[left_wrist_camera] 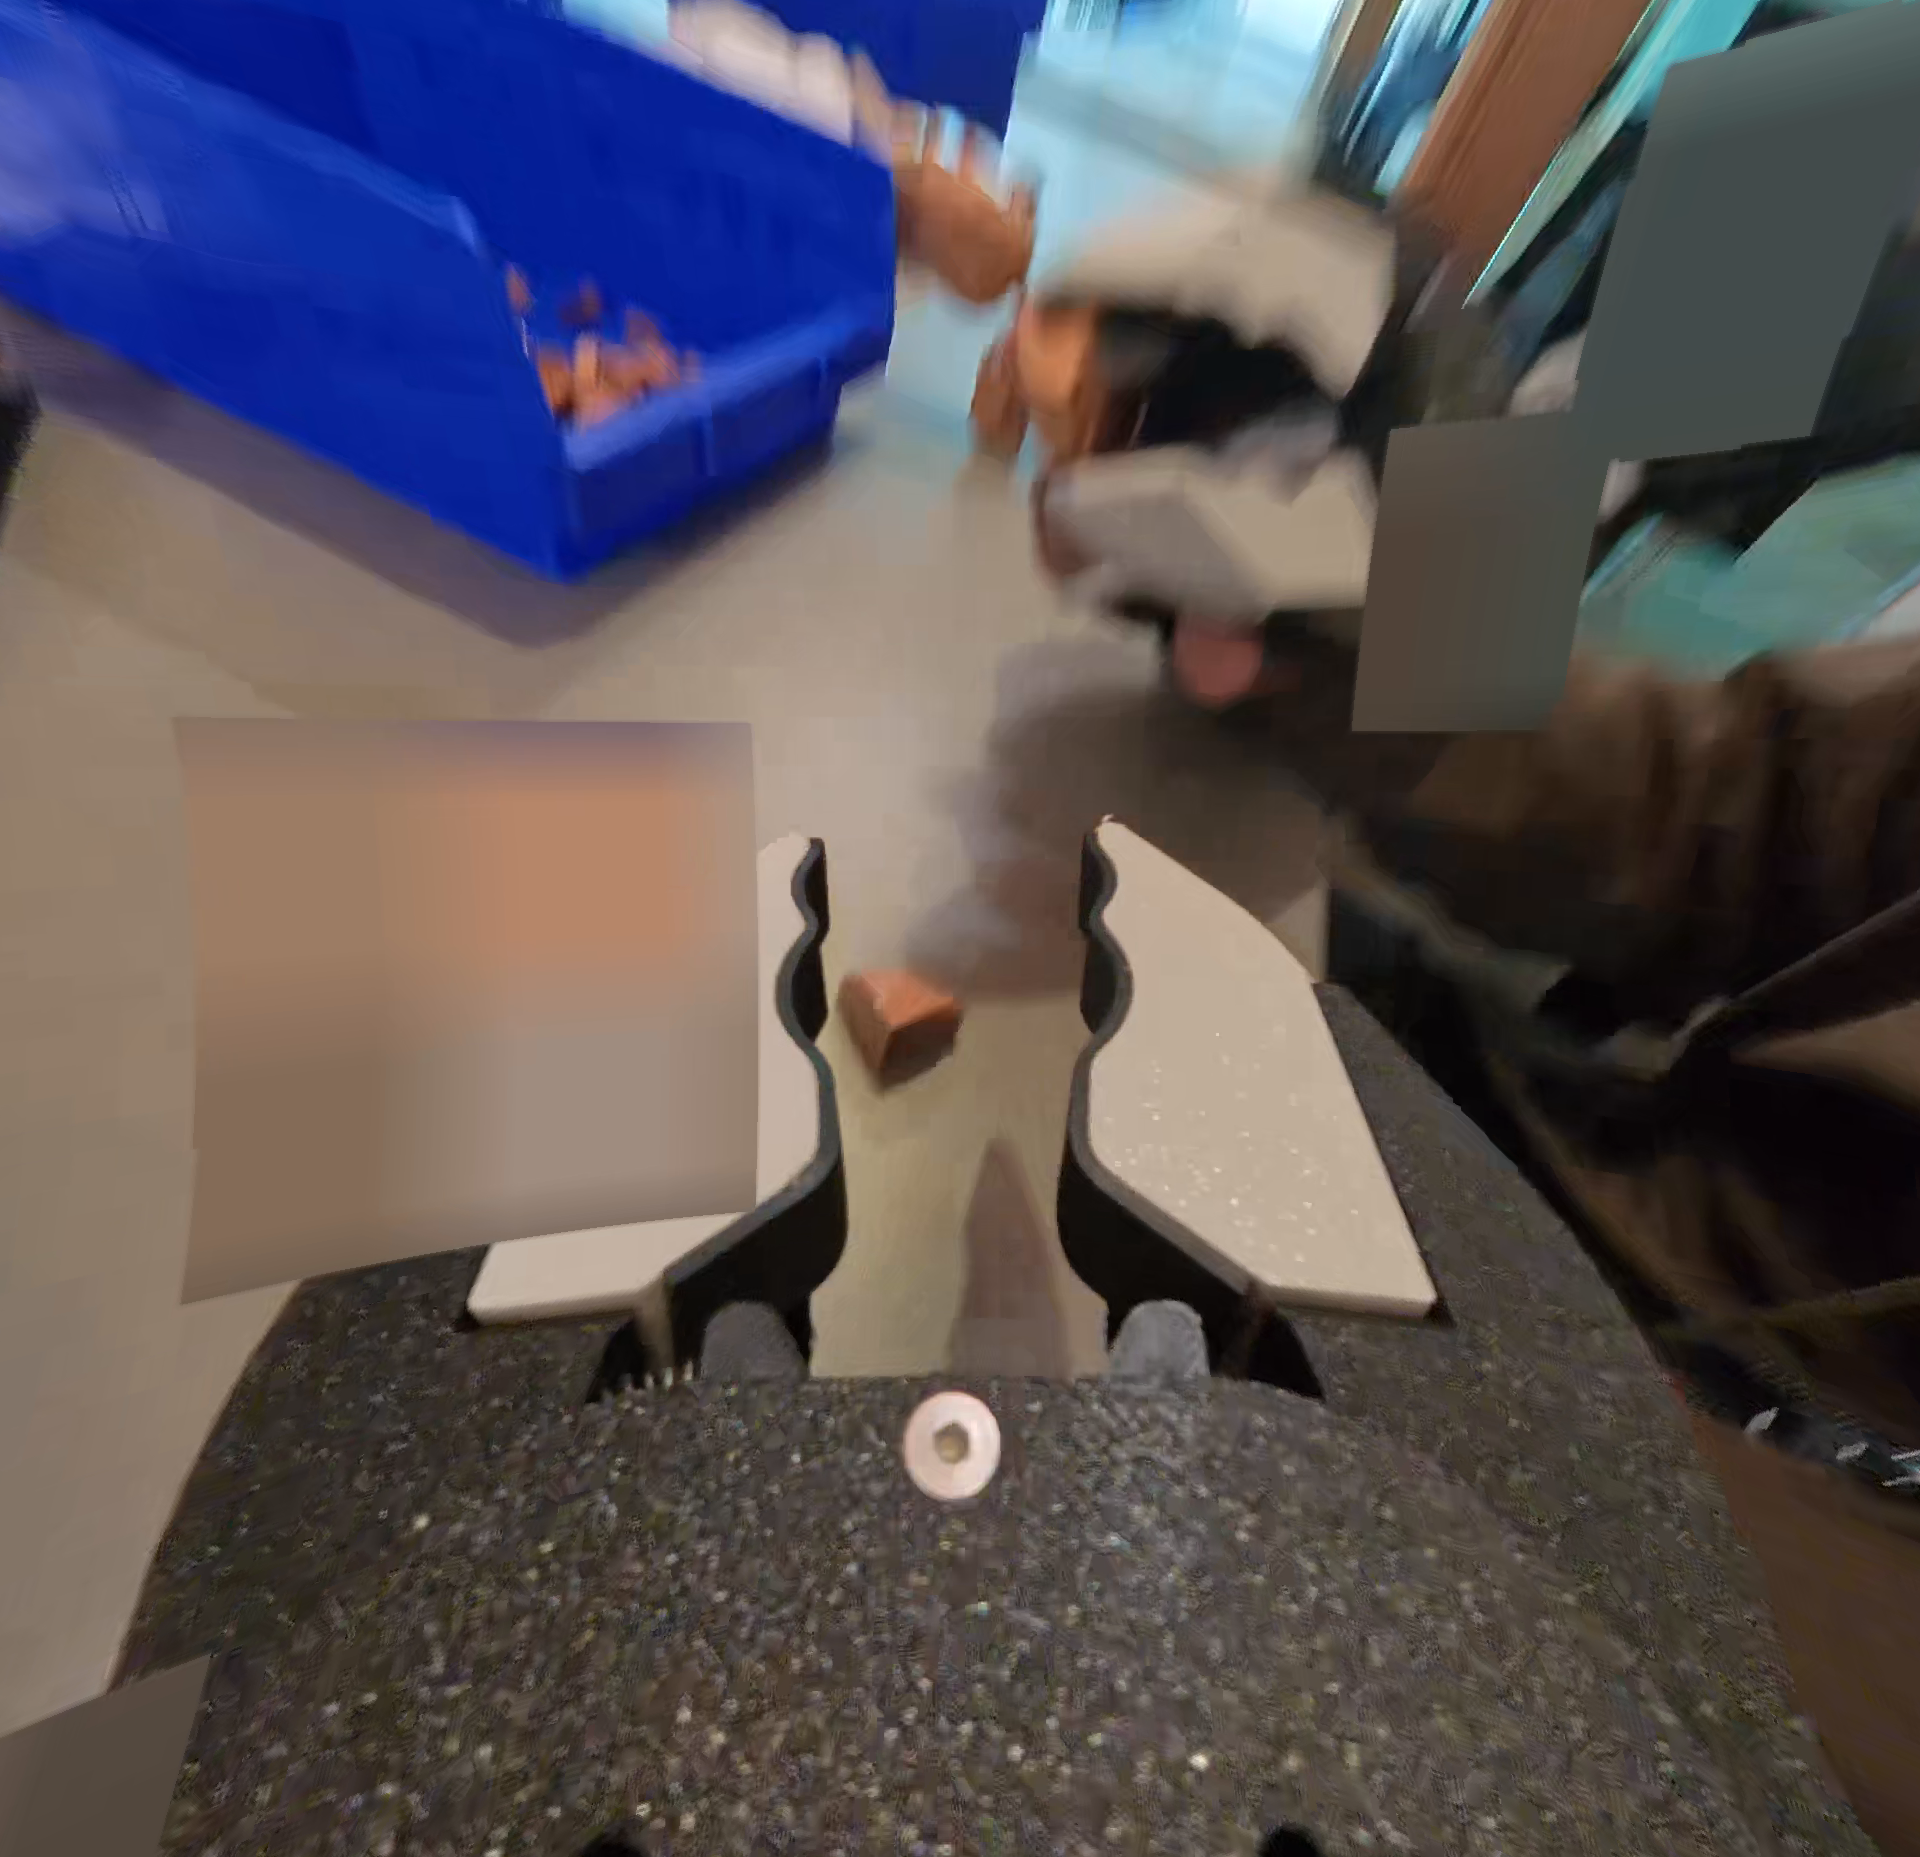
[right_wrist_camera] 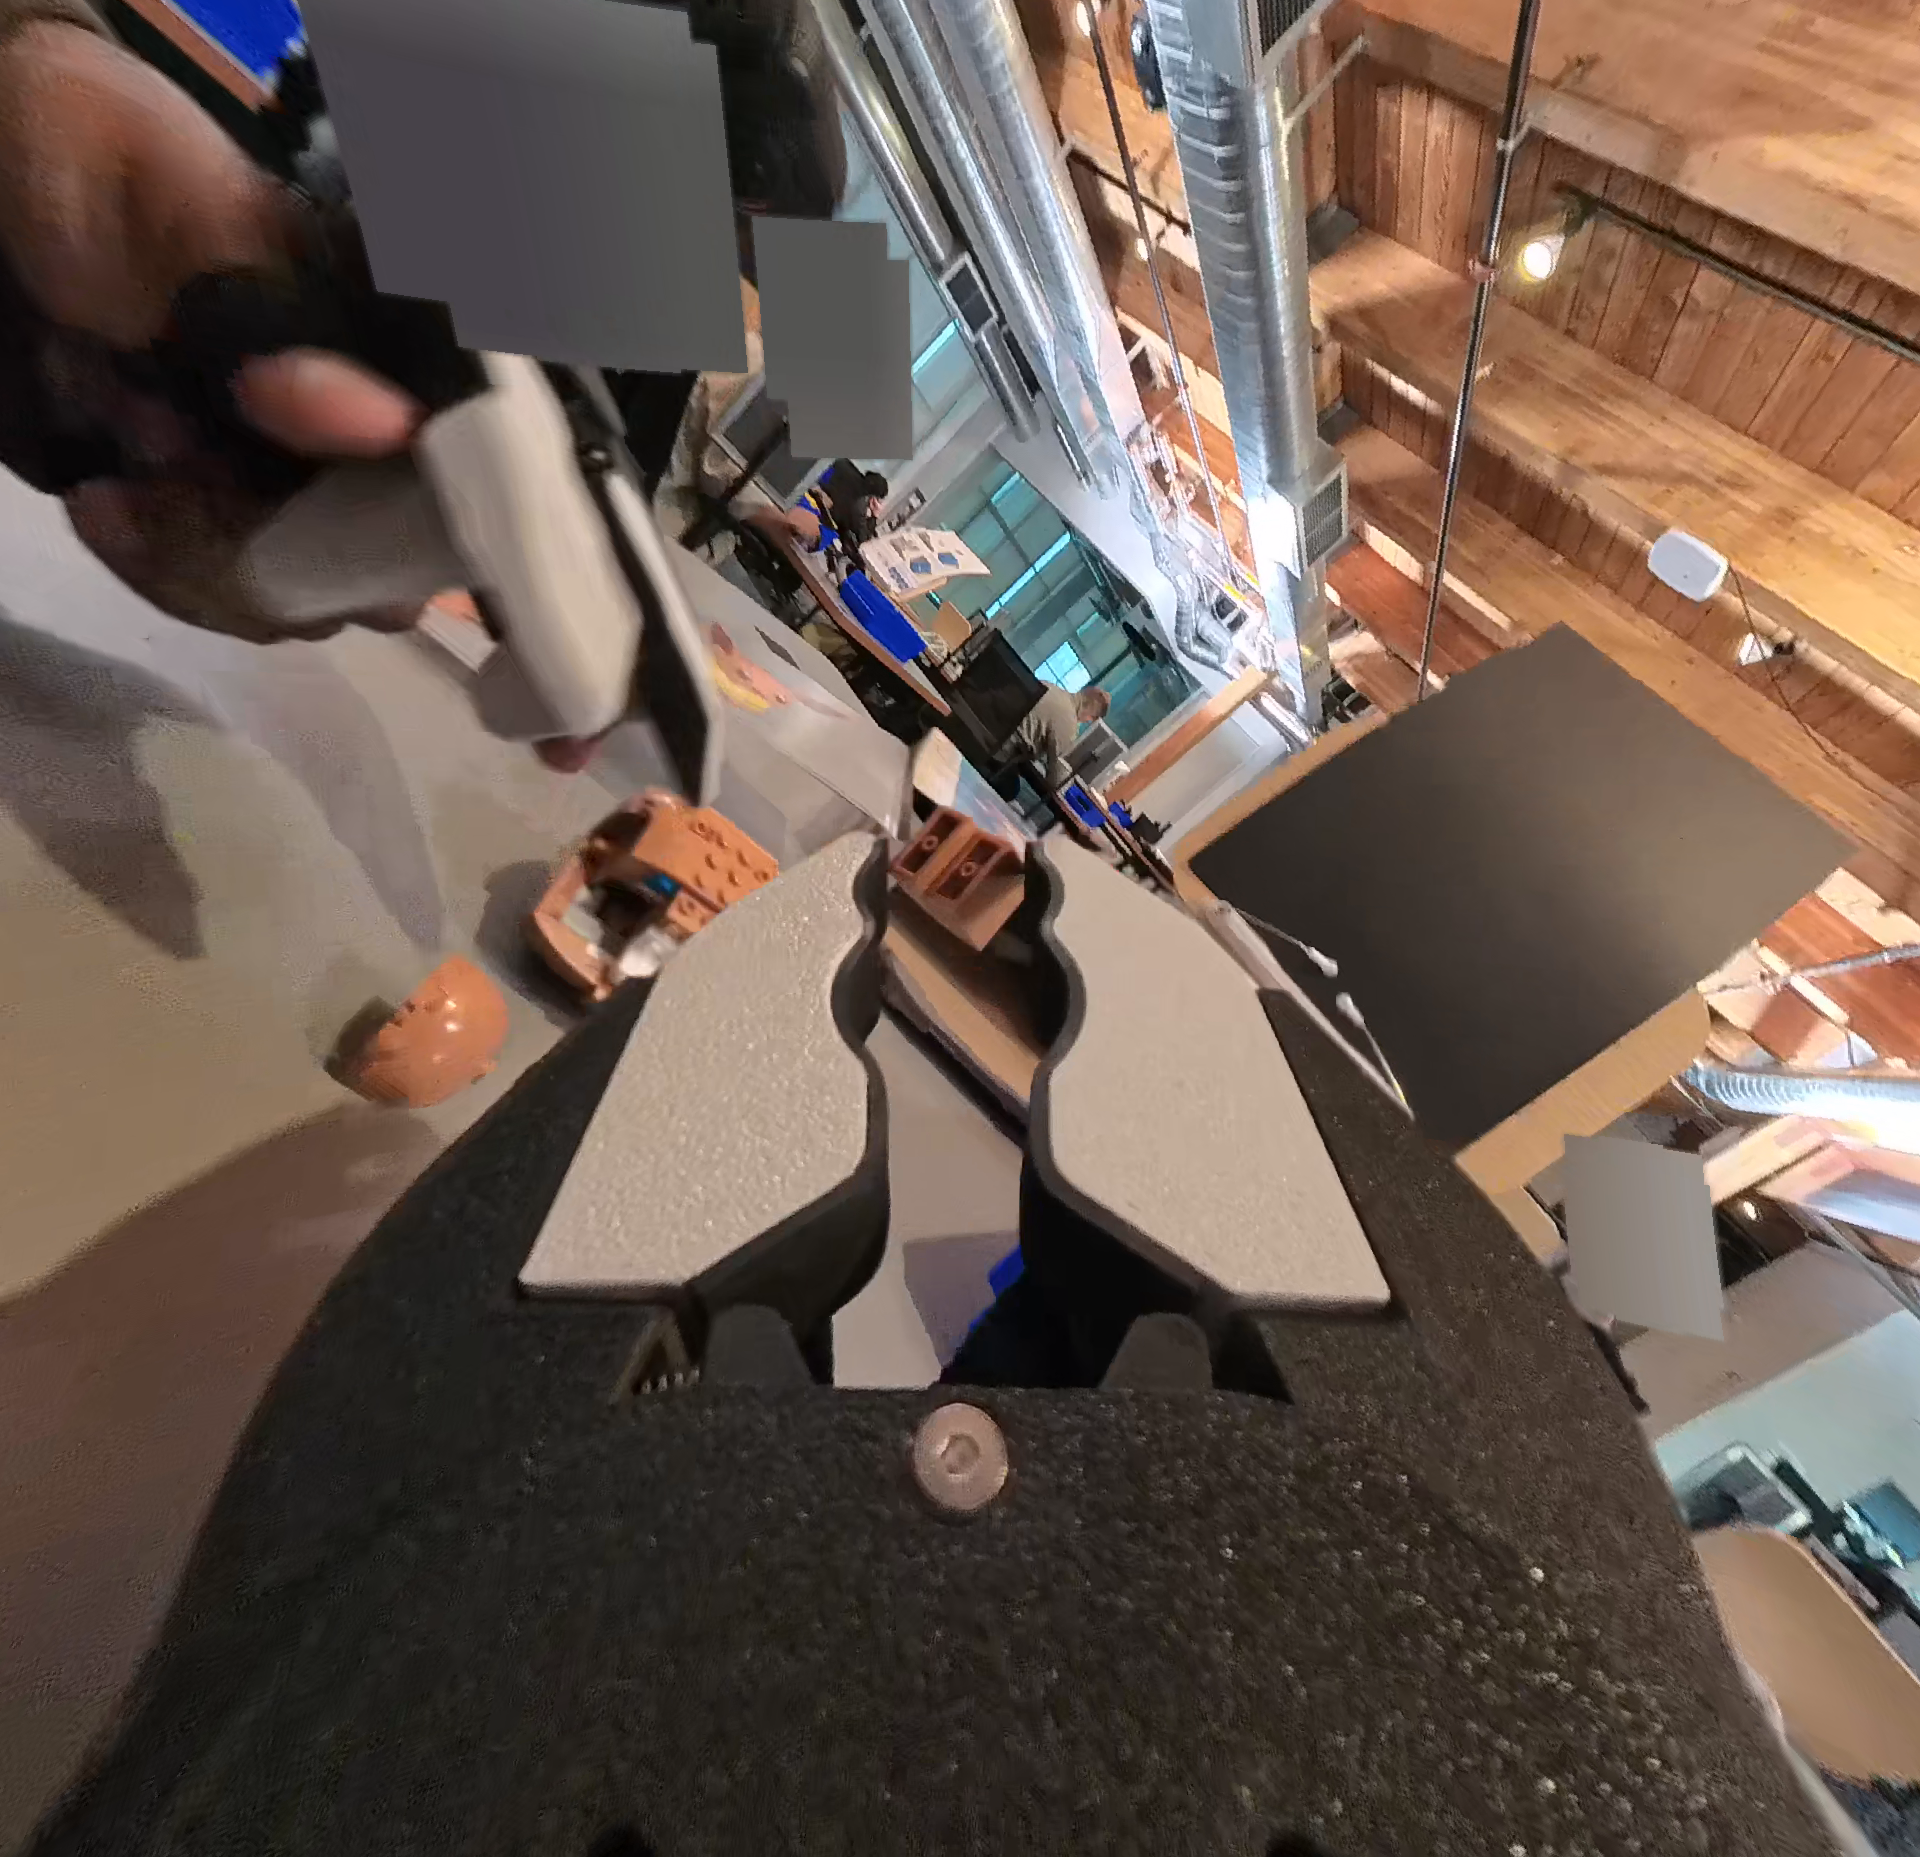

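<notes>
Left gripper [left_wrist_camera: 954, 857]: fingers parted, empty; small brown block [left_wrist_camera: 899, 1023] lies on the grey surface [left_wrist_camera: 727, 654] between them, nearer the left finger. Blue bin [left_wrist_camera: 436, 280] beyond the block, leftward. Right gripper [right_wrist_camera: 954, 851]: fingers closed on a brown studded brick [right_wrist_camera: 961, 888], lifted off the surface.

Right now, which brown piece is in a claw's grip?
The small studded brown brick, pinched at the right claw's tips. The rounded brown piece and the larger brown assembly lie on the table; another small brown piece lies loose between the open left claw's fingers.
</notes>
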A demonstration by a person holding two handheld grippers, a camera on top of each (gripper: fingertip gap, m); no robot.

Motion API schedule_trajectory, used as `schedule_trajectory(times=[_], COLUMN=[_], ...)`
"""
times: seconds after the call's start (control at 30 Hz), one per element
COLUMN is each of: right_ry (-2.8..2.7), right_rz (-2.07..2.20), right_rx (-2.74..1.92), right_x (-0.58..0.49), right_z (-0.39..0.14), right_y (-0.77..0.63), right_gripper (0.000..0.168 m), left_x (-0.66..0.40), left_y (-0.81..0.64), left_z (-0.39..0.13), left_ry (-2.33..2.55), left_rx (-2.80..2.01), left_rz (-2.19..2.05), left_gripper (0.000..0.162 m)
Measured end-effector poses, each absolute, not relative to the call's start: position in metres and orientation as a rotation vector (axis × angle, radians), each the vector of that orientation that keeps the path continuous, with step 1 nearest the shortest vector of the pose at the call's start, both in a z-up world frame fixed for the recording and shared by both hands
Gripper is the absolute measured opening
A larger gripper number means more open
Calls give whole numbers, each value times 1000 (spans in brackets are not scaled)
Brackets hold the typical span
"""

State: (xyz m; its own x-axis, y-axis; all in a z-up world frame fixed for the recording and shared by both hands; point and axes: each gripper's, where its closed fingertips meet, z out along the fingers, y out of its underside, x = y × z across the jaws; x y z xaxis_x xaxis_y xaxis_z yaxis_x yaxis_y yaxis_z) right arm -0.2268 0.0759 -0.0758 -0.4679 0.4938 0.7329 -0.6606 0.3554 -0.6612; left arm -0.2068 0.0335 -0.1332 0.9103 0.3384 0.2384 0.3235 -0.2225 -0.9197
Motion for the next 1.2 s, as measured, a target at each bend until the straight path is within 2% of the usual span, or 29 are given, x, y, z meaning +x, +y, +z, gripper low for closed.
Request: schedule_trajectory(times=[0.13,0.37,0.63,0.87,1.03,1.1,1.2], right_ry=[-1512,-1515,-1536,-1660,-1856,-2004,-2170], right_rz=[1391,1437,1488,1623,2142,2309,2442], right_rx=[285,411,421,222,-349,-588,-709], right_x=[-211,-197,-194,-208,-227,-230,-222], right_z=[-74,-79,-81,-80,-67,-72,-74], right_y=[53,25,21,32,42,34,20], right_gripper=[24,24,24,30,24,32,36], left_x=[-203,-195,-187,-206,-231,-227,-220], left_y=[27,33,44,37,14,15,23], left_z=[-80,-86,-87,-82,-77,-71,-70], left_ry=[-494,-440,-324,-299,-288,-193,-47], left_rx=[-1420,-1419,-1477,-1476,-1502,-1504,-1518], left_rz=[-240,-347,-206,145,656,852,1066], left_gripper=[44,38,13,12,12,12,12])
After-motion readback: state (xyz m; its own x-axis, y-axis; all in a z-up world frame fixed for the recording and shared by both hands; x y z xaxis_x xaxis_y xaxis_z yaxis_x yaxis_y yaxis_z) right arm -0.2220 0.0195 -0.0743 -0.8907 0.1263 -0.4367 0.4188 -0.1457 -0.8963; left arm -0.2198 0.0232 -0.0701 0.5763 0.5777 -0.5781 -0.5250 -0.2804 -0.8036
